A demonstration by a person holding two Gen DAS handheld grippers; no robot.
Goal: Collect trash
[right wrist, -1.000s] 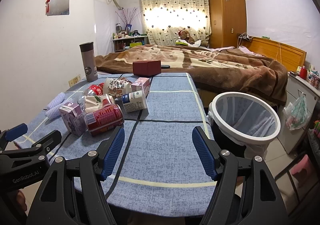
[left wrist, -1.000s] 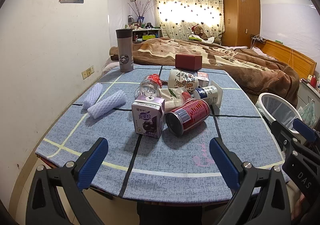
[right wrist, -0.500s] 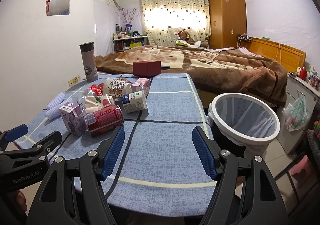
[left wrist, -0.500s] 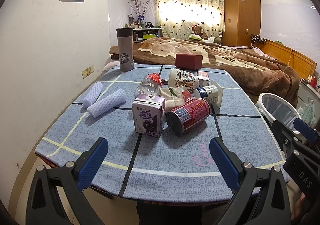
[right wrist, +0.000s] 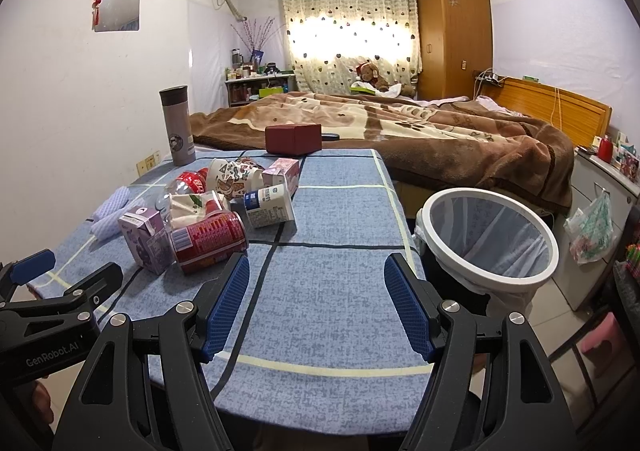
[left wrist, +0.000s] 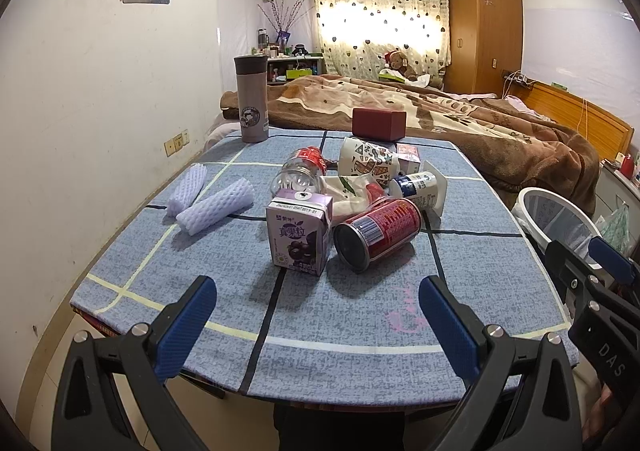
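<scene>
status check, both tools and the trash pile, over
Left tool open, empty. Right tool open, empty. Red can on its side and purple juice carton nearest, untouched. White-rimmed lined bin beside table, path clear.

1. Purple juice carton [left wrist: 300,237]: upright, nearest in the cluster of trash.
2. Red can [left wrist: 378,233]: on its side, touching the carton's right.
3. Clear bottle [left wrist: 300,173], patterned paper cup [left wrist: 368,161], white milk carton [left wrist: 418,189]: lying behind.
4. White-rimmed lined bin [right wrist: 490,241]: open, right of the table.

Backlit curtain [left wrist: 376,27] glares; room dim; fisheye edges bend, dark corners.
</scene>
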